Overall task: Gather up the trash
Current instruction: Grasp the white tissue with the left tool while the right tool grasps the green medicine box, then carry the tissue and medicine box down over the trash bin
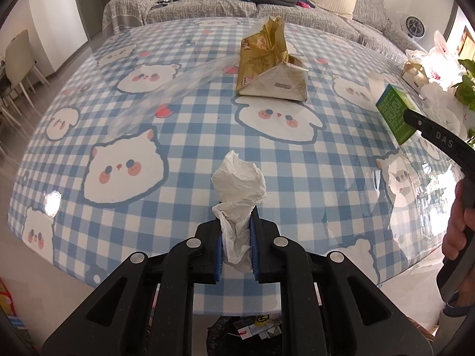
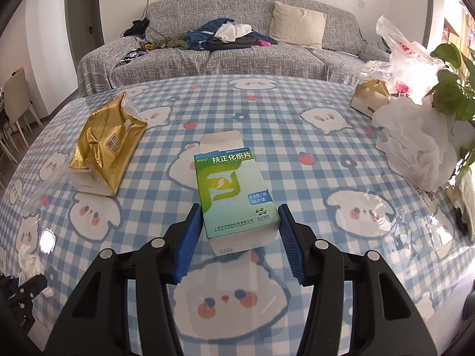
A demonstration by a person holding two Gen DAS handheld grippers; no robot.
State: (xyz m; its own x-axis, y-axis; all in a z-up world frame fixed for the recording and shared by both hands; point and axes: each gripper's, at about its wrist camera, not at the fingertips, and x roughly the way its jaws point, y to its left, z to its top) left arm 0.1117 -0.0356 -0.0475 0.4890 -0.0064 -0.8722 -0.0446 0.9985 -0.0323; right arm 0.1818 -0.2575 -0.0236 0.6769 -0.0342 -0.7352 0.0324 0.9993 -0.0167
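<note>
My left gripper (image 1: 237,225) is shut on a crumpled white tissue (image 1: 239,178), which sticks up past the blue pads above the near edge of the checked table (image 1: 193,118). In the right wrist view, my right gripper (image 2: 240,210) has its blue pads against both sides of a green and white medicine box (image 2: 228,184) with an open far flap. The left wrist view shows that box (image 1: 392,109) tilted at the right, a black finger (image 1: 430,132) against it. A crumpled gold bag (image 1: 267,56) (image 2: 104,145) stands on the table farther back.
White plastic bags (image 2: 415,148), a small gold box (image 2: 369,98) and a leafy plant (image 2: 451,89) crowd the table's right side. Clear plastic film (image 1: 166,89) lies left of the gold bag. A black trash bag (image 1: 246,332) sits below the near edge. A grey sofa (image 2: 237,53) stands behind.
</note>
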